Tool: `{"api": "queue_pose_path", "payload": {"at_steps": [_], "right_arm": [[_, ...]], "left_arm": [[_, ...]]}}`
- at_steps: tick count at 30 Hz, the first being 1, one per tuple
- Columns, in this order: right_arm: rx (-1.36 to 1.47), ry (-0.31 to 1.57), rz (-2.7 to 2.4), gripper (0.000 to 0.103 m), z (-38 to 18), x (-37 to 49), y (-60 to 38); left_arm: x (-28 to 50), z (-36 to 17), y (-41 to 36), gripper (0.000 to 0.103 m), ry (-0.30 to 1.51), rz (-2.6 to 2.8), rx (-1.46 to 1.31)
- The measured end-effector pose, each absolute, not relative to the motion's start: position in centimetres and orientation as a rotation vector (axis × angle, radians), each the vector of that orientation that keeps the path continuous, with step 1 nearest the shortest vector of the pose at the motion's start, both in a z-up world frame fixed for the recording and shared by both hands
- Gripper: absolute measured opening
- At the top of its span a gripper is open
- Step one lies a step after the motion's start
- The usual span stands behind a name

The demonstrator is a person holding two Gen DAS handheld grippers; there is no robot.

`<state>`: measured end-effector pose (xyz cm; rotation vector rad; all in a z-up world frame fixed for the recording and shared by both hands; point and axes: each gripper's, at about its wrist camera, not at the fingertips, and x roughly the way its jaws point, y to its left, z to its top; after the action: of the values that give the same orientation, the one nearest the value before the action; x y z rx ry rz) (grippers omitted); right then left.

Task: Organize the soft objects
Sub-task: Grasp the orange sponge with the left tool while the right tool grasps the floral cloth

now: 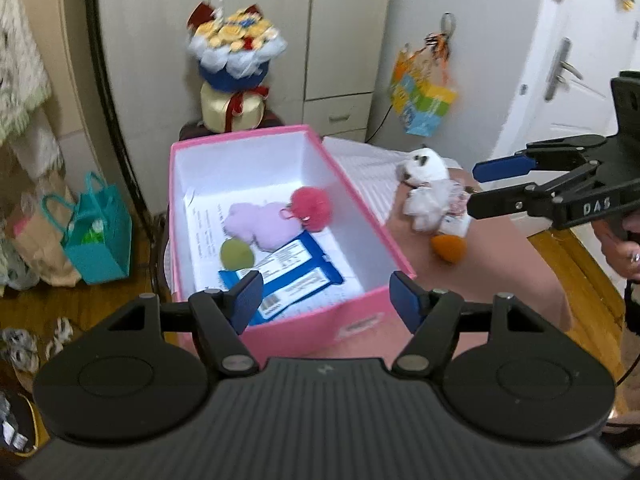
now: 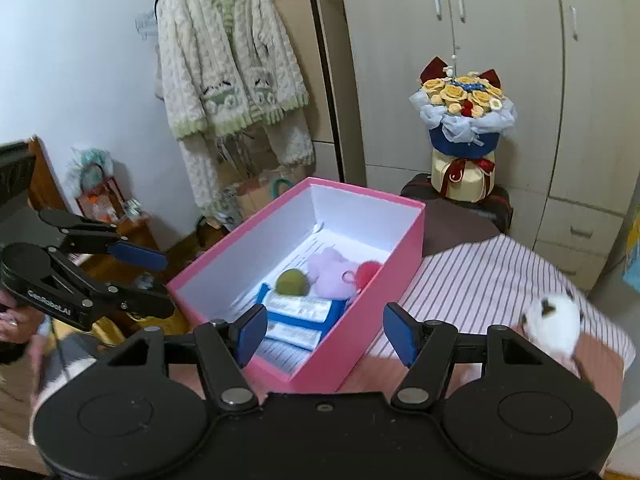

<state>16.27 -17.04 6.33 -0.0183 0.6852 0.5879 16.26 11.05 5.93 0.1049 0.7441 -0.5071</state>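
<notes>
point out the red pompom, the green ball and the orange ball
red pompom (image 1: pixel 311 209), left wrist view, middle of its fluff
green ball (image 1: pixel 237 254), left wrist view, its centre
orange ball (image 1: pixel 449 247), left wrist view, its centre

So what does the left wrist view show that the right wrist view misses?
Only the left wrist view shows the orange soft ball on the table beside the white plush toy, plus the teal gift bag on the floor. Only the right wrist view shows the hanging knitted cardigan. Both show the pink box holding the green ball, lilac plush and red pompom, and both grippers open and empty.
</notes>
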Motion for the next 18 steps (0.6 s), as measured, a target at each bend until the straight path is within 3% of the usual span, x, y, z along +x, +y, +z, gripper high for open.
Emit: {"api": "queue_pose_path", "payload": {"at_steps": [18], "right_arm": [[0.052, 0.564, 0.416, 0.069, 4.3, 5.4, -29.0]], "left_arm": [[8.7, 4.3, 1.0, 0.069, 0.757, -0.706, 0.227]]}}
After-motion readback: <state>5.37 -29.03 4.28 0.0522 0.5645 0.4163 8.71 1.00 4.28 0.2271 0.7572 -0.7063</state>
